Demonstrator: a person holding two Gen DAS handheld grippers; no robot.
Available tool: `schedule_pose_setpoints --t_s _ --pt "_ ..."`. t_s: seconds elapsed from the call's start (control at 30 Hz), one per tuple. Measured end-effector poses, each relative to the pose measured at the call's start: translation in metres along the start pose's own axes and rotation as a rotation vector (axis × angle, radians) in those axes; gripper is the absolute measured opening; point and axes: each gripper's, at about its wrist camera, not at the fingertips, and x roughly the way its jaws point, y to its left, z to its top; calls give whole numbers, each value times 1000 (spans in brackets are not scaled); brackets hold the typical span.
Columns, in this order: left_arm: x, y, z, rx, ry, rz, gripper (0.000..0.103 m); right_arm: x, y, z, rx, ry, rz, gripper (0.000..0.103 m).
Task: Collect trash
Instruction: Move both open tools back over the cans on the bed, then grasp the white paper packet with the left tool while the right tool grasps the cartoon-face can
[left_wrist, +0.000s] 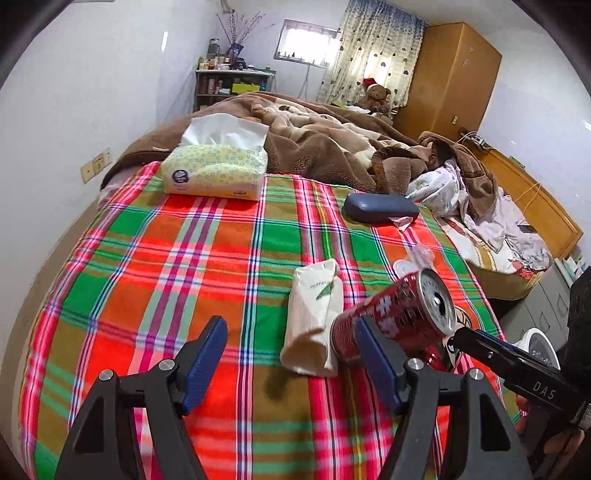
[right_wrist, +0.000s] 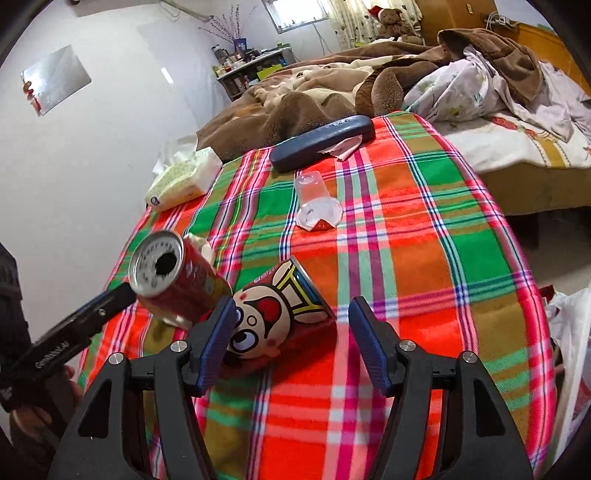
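Left wrist view, left to right: left gripper (left_wrist: 291, 365) with jaws apart, white tissue pack (left_wrist: 314, 317), then open red can (left_wrist: 395, 314) tilted beside its right finger. Right gripper (right_wrist: 291, 343), also spread, straddles the cartoon-face can (right_wrist: 273, 314). Closing carelessly could nudge either can rolling across the plaid blanket (right_wrist: 424, 258).

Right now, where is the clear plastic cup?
In the right wrist view the clear plastic cup lies tipped over on the plaid blanket, just in front of the dark blue case.
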Motion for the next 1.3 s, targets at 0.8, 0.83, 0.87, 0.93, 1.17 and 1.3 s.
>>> schedule_pose_setpoints --t_s 0.8,0.83,0.87,0.93,1.17,1.3 --pt "66 10 8 2 138 -60 36 15 12 -2 -84 115 -8 66" --pt "66 9 8 3 139 -59 29 13 13 -2 -97 118 -22 66" --pt "65 8 7 11 139 -56 25 12 13 -2 -107 117 -30 66" --pt "62 5 6 13 133 -51 22 10 16 -3 -141 117 -52 66" --pt "36 11 -11 -17 115 -14 22 8 17 -12 -147 121 -64 66" --pt "19 18 -27 -55 108 -20 22 -3 15 -18 -121 85 -86 66"
